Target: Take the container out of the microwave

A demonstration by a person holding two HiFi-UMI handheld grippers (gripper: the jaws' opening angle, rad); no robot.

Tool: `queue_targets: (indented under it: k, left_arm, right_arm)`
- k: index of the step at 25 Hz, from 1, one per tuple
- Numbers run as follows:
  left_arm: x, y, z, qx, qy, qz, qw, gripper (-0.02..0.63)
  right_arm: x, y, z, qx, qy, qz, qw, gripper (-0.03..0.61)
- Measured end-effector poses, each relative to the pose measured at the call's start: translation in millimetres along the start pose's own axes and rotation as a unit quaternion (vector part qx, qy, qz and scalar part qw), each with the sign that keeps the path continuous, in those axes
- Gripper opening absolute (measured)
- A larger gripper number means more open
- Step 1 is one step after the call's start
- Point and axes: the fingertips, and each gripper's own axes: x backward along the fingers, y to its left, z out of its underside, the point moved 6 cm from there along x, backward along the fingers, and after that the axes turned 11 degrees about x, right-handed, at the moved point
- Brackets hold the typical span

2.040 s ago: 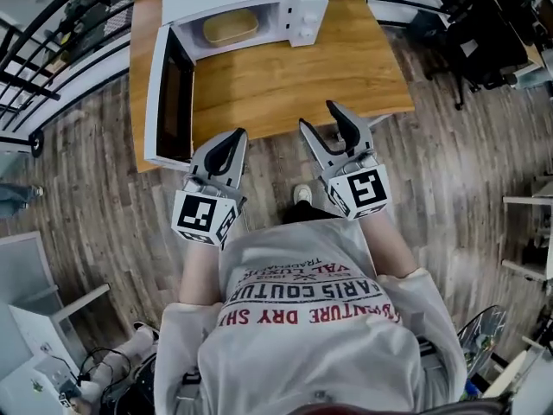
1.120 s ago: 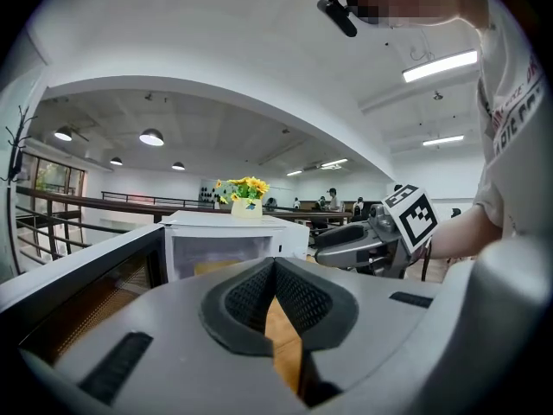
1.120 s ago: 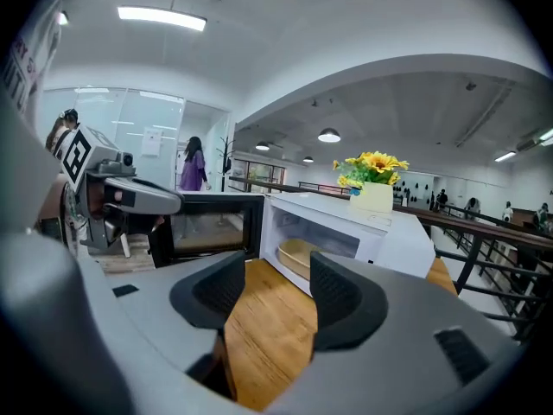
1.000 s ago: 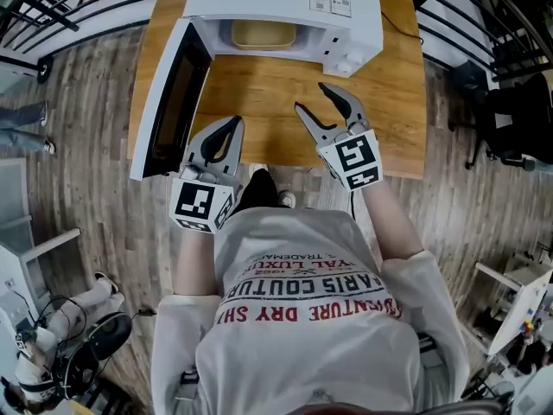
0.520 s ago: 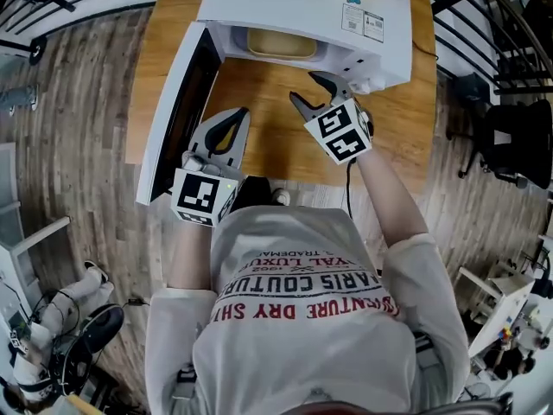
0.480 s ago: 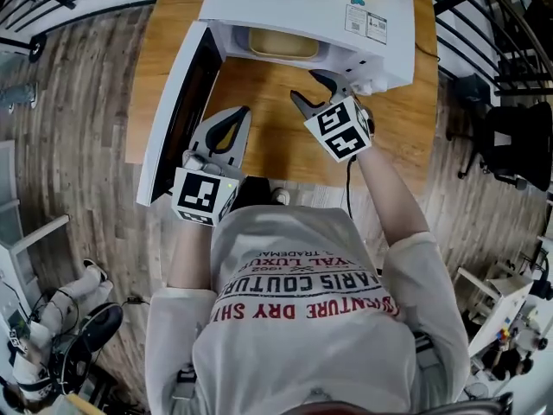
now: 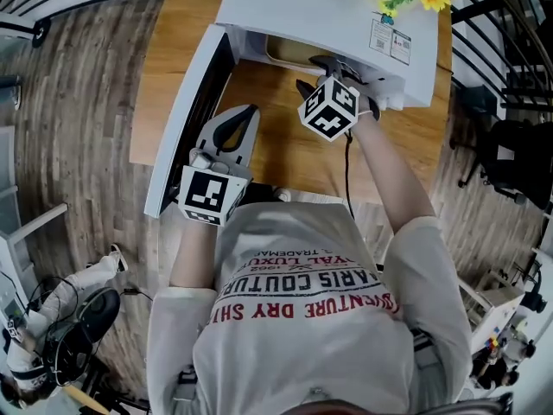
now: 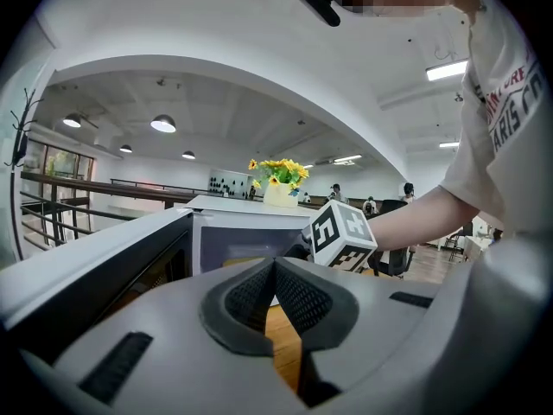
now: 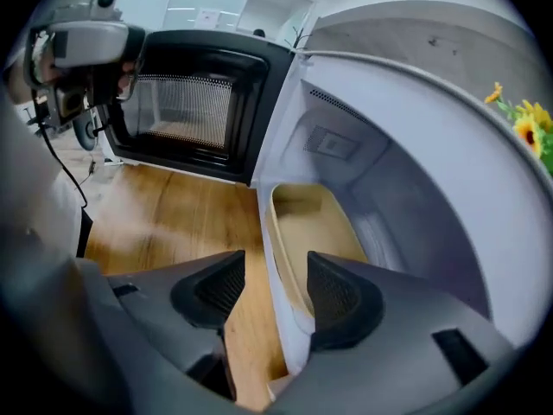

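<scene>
Sitting inside the open microwave (image 7: 328,7), the tan container (image 9: 315,232) shows only bare inner walls; its long axis runs along the oven's open front; the right gripper (image 9: 275,271), jaws apart, straddles its near wall (contact unclear); the left gripper (image 8: 275,275), jaws together, hangs beside the door (image 7: 194,119).

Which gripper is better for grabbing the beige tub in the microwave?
Right. The right gripper sits open at the white microwave's mouth, facing the shallow beige container. The left gripper is shut, farther back.
</scene>
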Motion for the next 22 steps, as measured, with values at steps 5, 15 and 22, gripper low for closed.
queue_targets:
  k: [5, 15, 22]
  left_arm:
    - [3, 7, 7, 0.010, 0.005, -0.009, 0.9999, 0.012]
    - [6, 12, 7, 0.009, 0.007, -0.005, 0.9999, 0.012]
    - [9, 14, 2, 0.005, 0.000, -0.002, 1.0000, 0.012]
  right_arm:
    - [-21, -6, -4, 0.038, 0.030, -0.022, 0.999, 0.216]
    - [-42, -5, -7, 0.116, 0.061, -0.055, 0.990, 0.066]
    - [-36, -6, -8, 0.105, 0.051, -0.048, 0.992, 0.037]
